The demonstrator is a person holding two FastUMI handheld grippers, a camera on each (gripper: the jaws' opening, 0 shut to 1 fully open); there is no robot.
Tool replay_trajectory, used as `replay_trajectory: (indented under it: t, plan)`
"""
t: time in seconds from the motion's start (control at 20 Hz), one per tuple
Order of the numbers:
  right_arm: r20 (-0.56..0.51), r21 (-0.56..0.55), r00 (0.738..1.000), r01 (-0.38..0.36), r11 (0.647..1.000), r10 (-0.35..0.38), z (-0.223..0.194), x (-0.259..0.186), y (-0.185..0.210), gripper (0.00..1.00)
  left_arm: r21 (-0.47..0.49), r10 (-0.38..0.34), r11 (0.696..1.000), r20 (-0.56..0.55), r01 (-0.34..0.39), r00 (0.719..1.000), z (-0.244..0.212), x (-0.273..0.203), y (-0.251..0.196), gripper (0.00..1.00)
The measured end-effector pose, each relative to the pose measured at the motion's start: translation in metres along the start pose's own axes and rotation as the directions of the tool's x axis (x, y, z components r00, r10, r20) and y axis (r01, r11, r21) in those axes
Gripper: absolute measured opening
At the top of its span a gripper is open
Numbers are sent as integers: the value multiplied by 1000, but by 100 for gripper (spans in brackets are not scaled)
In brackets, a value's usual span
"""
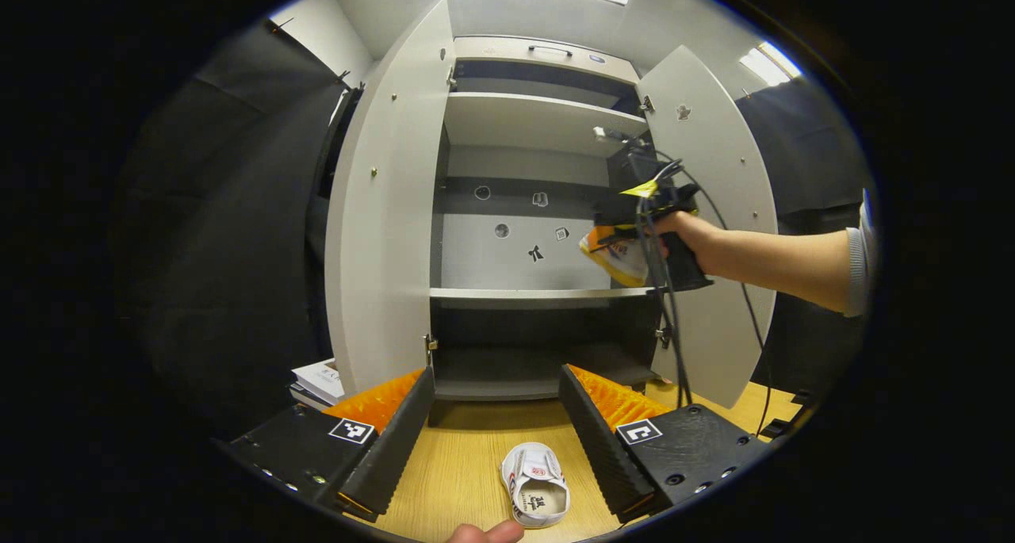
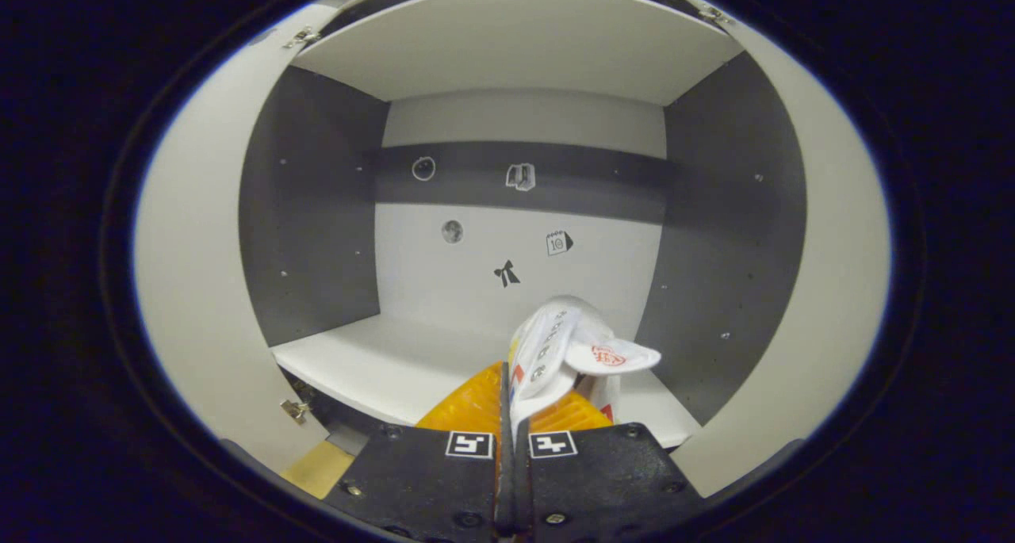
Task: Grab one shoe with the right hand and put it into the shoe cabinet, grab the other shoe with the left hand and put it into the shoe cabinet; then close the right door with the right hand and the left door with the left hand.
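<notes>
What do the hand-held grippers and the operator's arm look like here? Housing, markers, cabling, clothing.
Left hand-held gripper: black blocky housings, each topped by a square black-and-white marker, with ribbed inner finger faces. Right hand-held gripper: the same black housing with two square markers side by side. From the left gripper view, its black body trails black cables and carries a yellow tag. The operator wears a short grey sleeve.

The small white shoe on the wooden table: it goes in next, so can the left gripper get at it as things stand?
Probably yes. The small white shoe lies on the wooden table between the open left gripper's fingers, nothing covering it. The right gripper is away at the white shoe cabinet.
</notes>
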State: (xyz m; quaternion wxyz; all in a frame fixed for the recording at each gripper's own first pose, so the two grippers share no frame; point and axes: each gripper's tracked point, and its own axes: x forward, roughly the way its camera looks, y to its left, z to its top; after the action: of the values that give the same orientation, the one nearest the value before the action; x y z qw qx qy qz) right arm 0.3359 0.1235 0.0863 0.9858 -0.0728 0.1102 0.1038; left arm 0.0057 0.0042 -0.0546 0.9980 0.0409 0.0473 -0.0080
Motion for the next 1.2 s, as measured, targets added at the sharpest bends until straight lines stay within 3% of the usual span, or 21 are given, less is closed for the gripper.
replay_trajectory:
  t: [0.45,0.75,0.9,1.2]
  plan:
    - [-170,-103,984,31,994,-48,5,85,-9,3,7,16,1000,-28,-15,999,-11,4,5,95]
    - [-275,-136,959,31,990,-67,-15,104,-8,4,18,21,1000,-31,-21,999,-12,6,11,95]
    - [-323,-80,945,23,997,-47,-23,108,-5,4,14,19,1000,-37,-19,999,-13,7,10,95]
    - [-355,-93,932,38,995,-68,-27,113,0,4,9,26,1000,-36,-26,999,-13,6,14,95]
